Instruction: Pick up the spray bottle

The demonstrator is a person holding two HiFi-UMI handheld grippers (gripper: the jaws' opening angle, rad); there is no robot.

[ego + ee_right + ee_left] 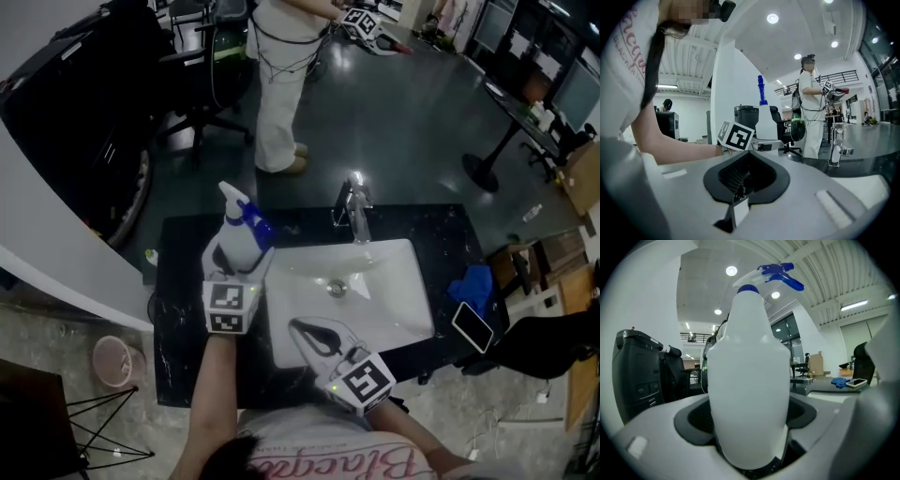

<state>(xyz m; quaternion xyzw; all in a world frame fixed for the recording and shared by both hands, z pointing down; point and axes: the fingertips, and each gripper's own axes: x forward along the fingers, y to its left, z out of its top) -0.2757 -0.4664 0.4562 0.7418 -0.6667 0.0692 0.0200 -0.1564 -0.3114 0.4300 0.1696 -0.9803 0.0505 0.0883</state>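
Bottle point(242, 230) at 9 o'clock of the sink point(398, 300), over the black counter point(183, 281). Stands upright, white body clamped low between the jaws of the left gripper point(236, 264), blue trigger at the top. Fills the middle of the left gripper view, with a jaw pressed against each side. Touching the counter or lifted off it: cannot tell. Right gripper point(302, 330) at 6 o'clock of the sink, over its front rim, aimed toward 10 o'clock, jaws together with nothing between them. Faucet point(356, 214) at 12 o'clock of the sink. Blue cloth point(473, 286) and phone point(472, 325) at 3 o'clock on the counter, just beside each other. Person point(281, 84) in white far off at 12 o'clock, beyond the counter.
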